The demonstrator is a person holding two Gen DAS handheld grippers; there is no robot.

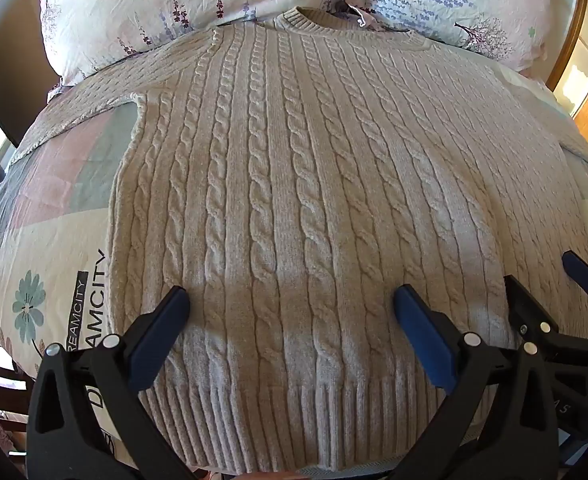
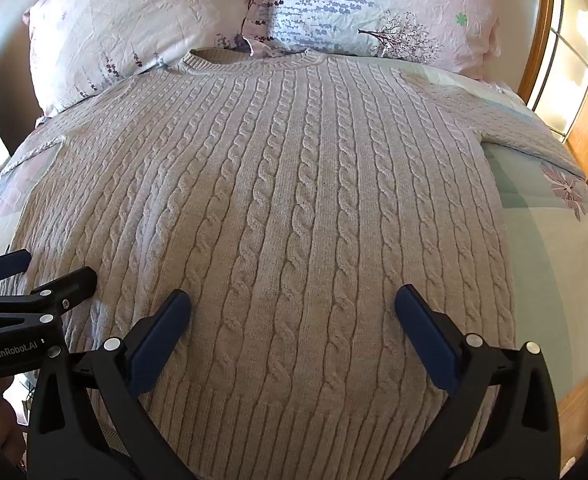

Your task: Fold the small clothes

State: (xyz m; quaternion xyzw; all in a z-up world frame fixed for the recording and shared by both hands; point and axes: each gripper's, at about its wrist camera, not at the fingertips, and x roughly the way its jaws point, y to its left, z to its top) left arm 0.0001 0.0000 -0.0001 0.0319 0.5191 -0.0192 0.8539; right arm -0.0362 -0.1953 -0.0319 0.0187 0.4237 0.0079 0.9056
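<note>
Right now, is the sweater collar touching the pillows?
Touching. In the right wrist view the sweater collar lies against the lower edge of the pillows, no gap showing.

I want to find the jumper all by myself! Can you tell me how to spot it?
Look at the bed with the patchwork sheet and find the two flowery pillows at its far end. Just below them the sweater lies spread flat, sleeves out to both sides and its round collar almost touching the pillows. It is the only plain beige thing, covered in rope-like knitted cables instead of printed flowers.
</note>
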